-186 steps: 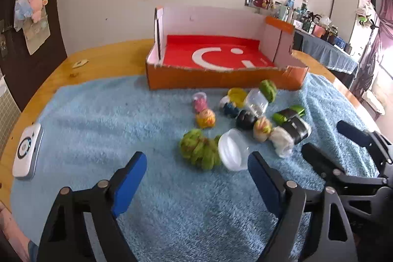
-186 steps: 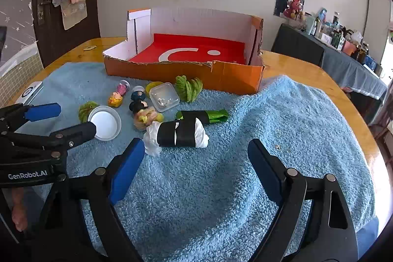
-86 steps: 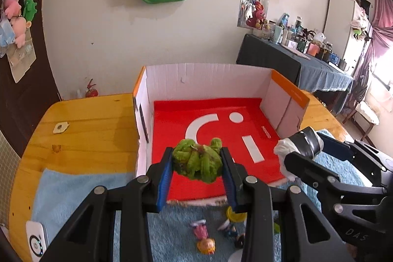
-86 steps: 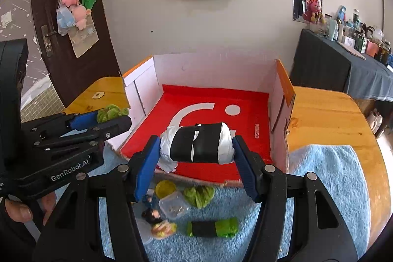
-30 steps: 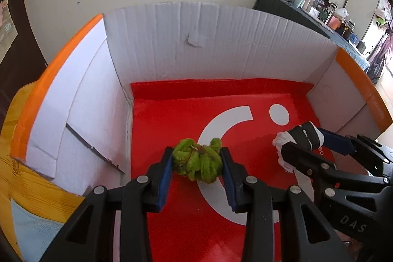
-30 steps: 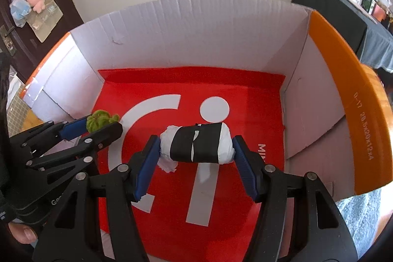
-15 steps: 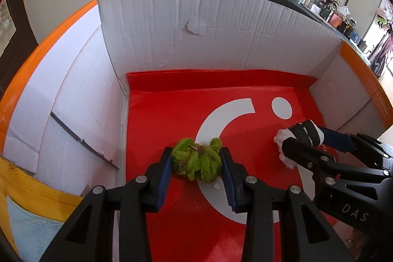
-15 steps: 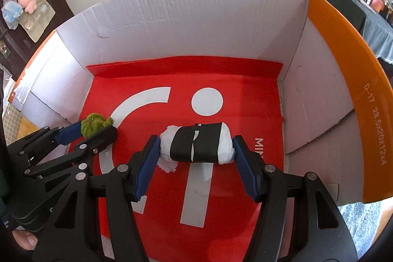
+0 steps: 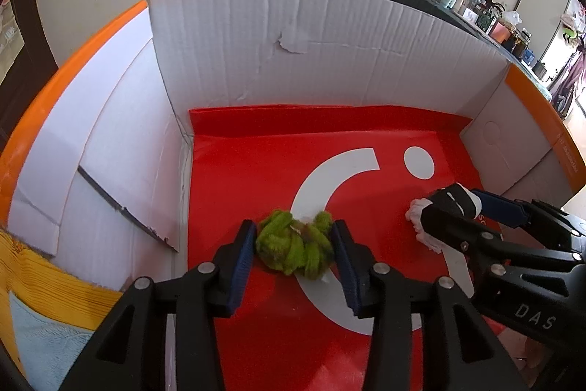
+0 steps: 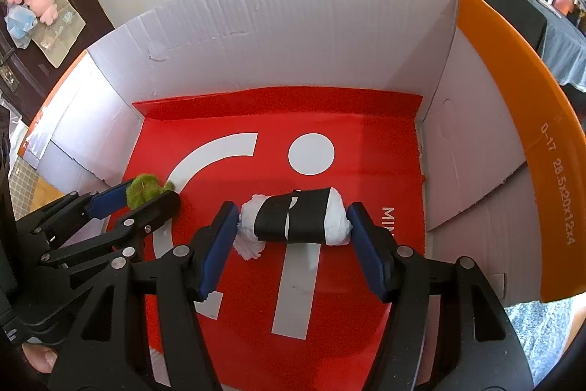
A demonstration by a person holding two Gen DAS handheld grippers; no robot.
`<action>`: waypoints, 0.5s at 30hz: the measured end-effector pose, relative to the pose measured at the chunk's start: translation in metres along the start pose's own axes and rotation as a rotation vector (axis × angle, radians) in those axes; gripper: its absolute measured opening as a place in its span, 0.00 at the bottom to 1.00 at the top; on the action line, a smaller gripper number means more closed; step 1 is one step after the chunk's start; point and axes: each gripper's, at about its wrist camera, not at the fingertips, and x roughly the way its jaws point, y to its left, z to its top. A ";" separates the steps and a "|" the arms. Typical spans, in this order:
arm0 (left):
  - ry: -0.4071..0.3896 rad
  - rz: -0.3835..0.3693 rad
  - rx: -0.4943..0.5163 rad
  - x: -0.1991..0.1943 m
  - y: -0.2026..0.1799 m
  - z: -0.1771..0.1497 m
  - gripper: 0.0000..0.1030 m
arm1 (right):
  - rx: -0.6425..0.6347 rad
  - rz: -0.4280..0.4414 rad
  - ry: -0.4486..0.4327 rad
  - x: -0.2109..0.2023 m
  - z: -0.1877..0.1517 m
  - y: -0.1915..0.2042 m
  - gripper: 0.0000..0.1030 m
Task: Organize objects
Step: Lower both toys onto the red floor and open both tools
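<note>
While both toys sit low over the red floor of the cardboard box [image 9: 329, 54], the step in hand looks like the release. The green knitted bundle [image 9: 295, 246] lies on the floor near the box's left wall, on the white arc printed there. It sits between the blue pads of the left gripper [image 9: 293, 253], whose jaws have just been opening; a slim gap shows on each side, so the pads seem to have let go, though the fuzzy edge makes the left side hard to judge. The white roll with a black band [image 10: 298, 220] lies crosswise mid-floor, above the white printed bar. The right gripper [image 10: 293, 237] brackets it; its jaws have just been opening too, and red floor shows between the right pad and the roll's end, while the frayed left end sits just beside the other pad.

Next, I judge, both grippers should spread further and lift straight up, so no yarn or fabric snags on a pad.

The bundle is soft, loopy and lumpy. The roll is a cloth cylinder with one ragged end. The box walls are white corrugated board, torn at the back, with orange rims; its floor is smooth and glossy.
</note>
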 end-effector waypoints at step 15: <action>-0.040 0.001 0.008 -0.022 -0.006 0.000 0.57 | 0.009 0.045 -0.090 -0.032 -0.007 -0.013 0.72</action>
